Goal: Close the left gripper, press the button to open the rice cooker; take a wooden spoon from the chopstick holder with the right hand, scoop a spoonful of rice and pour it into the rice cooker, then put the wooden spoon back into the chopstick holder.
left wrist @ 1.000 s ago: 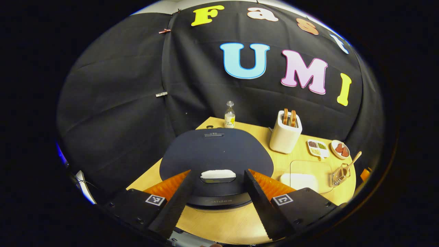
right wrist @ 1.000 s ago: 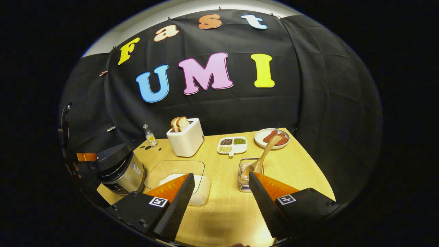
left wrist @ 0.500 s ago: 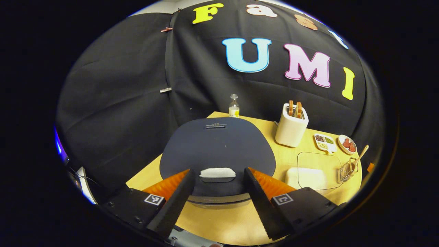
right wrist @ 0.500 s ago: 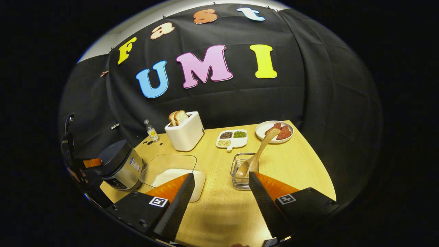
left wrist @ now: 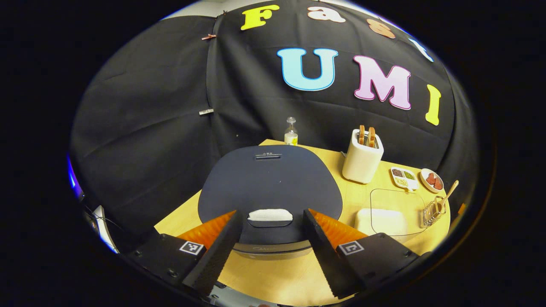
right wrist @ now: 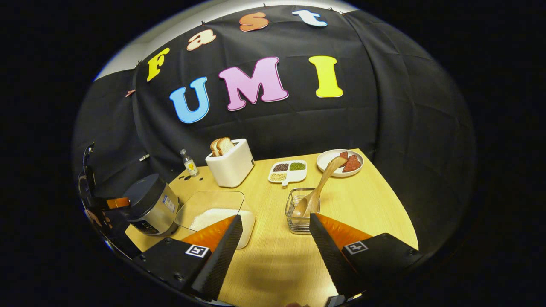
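Toaster [right wrist: 230, 166], bottle [right wrist: 187, 163], sectioned dish [right wrist: 288, 171], plate [right wrist: 328, 158].

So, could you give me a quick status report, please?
Both hand-held grippers open: left, right. Cooker lid shut, button unpressed. Spoon in holder.

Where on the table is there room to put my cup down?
The biggest bare patch of table lies right of the chopstick holder, in front of the plate. There is also a bare strip between the rice tray and the holder. It is crowded along the back by the toaster and sectioned dish, and at the left around the rice cooker.
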`<state>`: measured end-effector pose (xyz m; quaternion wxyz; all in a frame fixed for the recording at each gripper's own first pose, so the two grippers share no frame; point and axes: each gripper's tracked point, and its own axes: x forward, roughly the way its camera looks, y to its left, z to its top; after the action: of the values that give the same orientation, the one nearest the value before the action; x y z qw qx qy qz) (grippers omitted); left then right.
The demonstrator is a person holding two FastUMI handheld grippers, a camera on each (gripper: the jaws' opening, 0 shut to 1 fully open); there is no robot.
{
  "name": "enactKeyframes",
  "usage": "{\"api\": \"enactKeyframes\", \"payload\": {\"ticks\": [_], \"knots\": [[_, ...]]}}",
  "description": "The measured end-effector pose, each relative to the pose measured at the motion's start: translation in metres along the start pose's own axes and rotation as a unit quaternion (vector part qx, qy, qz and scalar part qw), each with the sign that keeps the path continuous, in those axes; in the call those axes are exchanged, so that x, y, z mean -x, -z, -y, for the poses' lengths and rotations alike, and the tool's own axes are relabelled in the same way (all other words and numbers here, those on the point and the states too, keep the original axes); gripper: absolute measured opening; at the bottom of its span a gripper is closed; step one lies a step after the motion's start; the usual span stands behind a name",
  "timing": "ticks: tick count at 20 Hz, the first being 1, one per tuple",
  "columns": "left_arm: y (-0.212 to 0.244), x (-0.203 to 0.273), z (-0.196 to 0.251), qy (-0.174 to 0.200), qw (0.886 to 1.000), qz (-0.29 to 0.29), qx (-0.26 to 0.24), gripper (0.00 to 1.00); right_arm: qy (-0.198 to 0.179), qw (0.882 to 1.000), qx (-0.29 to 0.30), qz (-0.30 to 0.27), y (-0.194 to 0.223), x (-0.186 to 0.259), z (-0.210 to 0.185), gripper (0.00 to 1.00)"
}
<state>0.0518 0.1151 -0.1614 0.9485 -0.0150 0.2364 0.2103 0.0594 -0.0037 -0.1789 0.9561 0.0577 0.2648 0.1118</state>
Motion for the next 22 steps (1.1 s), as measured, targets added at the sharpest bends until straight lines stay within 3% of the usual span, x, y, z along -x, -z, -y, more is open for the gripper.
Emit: {"api": "enactKeyframes", "payload": {"ticks": [2, 5, 10, 13, 18, 22], "knots": [[-0.007, 0.006, 0.008, 0.007, 0.999, 0.029, -0.018, 0.98, 0.021, 1.000, 0.004, 0.019, -0.008, 0.012, -0.001, 0.99], [-0.032, 0.022, 0.032, 0.057, 0.994, 0.082, -0.037, 0.95, 0.053, 0.996, 0.006, 0.068, -0.035, 0.041, -0.010, 0.99], [-0.072, 0.079, 0.061, 0.132, 0.976, 0.167, -0.048, 0.94, 0.115, 0.980, 0.038, 0.158, -0.083, 0.092, -0.025, 0.98], [-0.084, 0.114, 0.072, 0.165, 0.963, 0.207, -0.058, 0.94, 0.124, 0.971, 0.035, 0.199, -0.098, 0.123, -0.045, 0.98], [-0.037, 0.146, 0.093, 0.223, 0.955, 0.184, -0.060, 0.94, 0.139, 0.975, 0.034, 0.168, -0.052, 0.151, -0.059, 0.99], [-0.015, 0.148, 0.089, 0.222, 0.960, 0.161, -0.056, 0.94, 0.125, 0.985, 0.012, 0.115, -0.009, 0.156, -0.070, 0.98]]}}
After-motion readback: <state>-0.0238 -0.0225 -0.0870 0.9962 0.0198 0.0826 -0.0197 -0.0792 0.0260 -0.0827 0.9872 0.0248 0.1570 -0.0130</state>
